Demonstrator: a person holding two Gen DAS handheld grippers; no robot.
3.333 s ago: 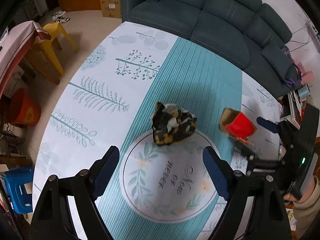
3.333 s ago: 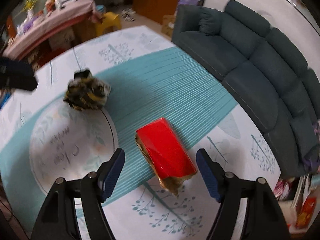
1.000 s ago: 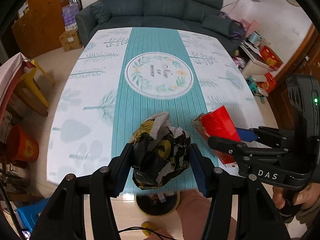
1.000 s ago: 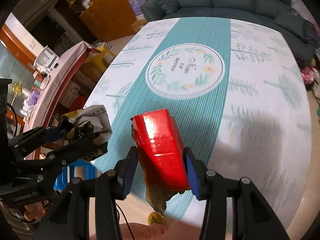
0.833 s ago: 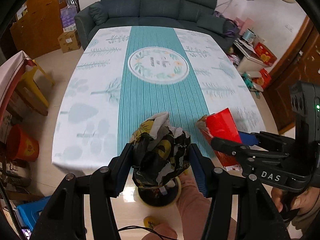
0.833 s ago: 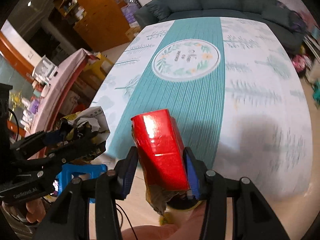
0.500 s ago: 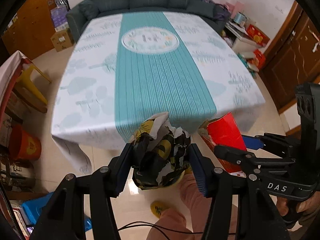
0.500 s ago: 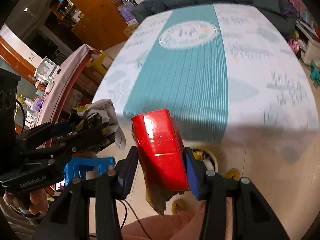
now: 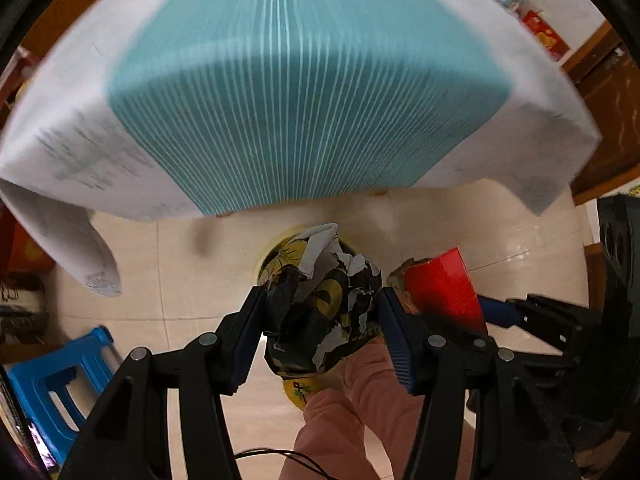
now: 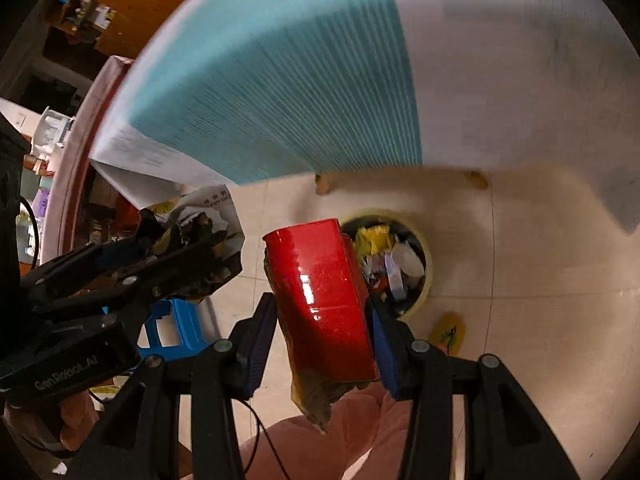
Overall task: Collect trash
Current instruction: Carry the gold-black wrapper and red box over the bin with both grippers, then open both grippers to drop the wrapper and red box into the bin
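My left gripper (image 9: 320, 320) is shut on a crumpled black, yellow and white paper wad (image 9: 320, 300), held over the floor just above a yellow-rimmed trash bin (image 9: 276, 246) that the wad mostly hides. My right gripper (image 10: 322, 328) is shut on a shiny red box (image 10: 320, 300) with torn brown ends. The bin (image 10: 426, 264), full of scraps, lies on the floor just right of and behind the box. In the right wrist view the left gripper (image 10: 176, 248) with its wad (image 10: 204, 212) is at the left. The red box (image 9: 444, 292) shows right of the wad in the left wrist view.
The table's hanging teal and white cloth (image 9: 304, 100) fills the upper half of both views. A blue plastic stool (image 9: 52, 376) stands on the tiled floor at the left. The person's pink-clad leg (image 9: 360, 408) and yellow slipper (image 10: 446, 332) are near the bin.
Both grippers have come down from over the table's front edge toward the floor, each still holding its piece. The bin is now close beneath them and the tablecloth looms above.
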